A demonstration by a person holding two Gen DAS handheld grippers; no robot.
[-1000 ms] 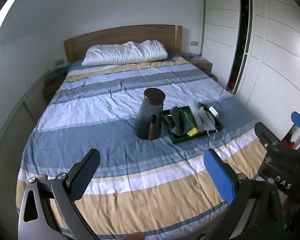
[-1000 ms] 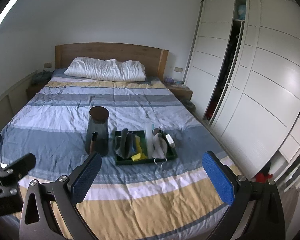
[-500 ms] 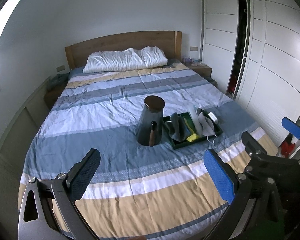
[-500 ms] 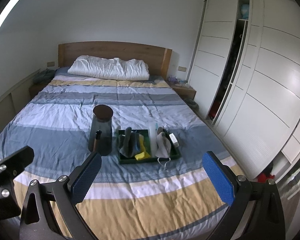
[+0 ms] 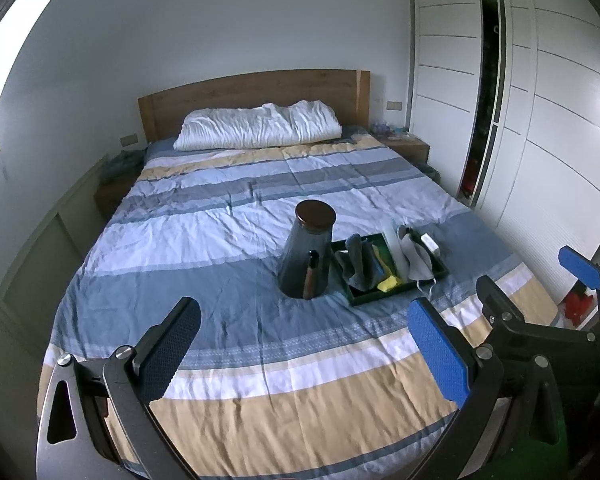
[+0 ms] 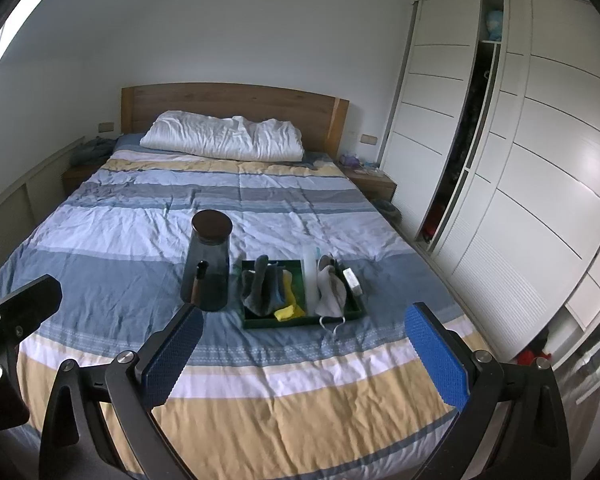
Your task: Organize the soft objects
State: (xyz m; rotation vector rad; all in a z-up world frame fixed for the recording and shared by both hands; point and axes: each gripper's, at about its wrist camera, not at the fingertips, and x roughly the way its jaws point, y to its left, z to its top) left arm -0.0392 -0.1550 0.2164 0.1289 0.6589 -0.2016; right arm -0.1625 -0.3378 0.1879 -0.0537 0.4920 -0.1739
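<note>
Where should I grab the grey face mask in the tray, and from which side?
Pinch the face mask at its bunched lower end near the tray's front rim, coming from above and the foot of the bed; its ear loop trails over that rim, and a white strip flanks it left.

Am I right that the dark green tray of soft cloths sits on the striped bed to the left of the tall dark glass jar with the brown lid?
Not quite: the dark green tray sits to the right of the tall dark glass jar, as the right wrist view shows; both do rest on the striped bed.
</note>
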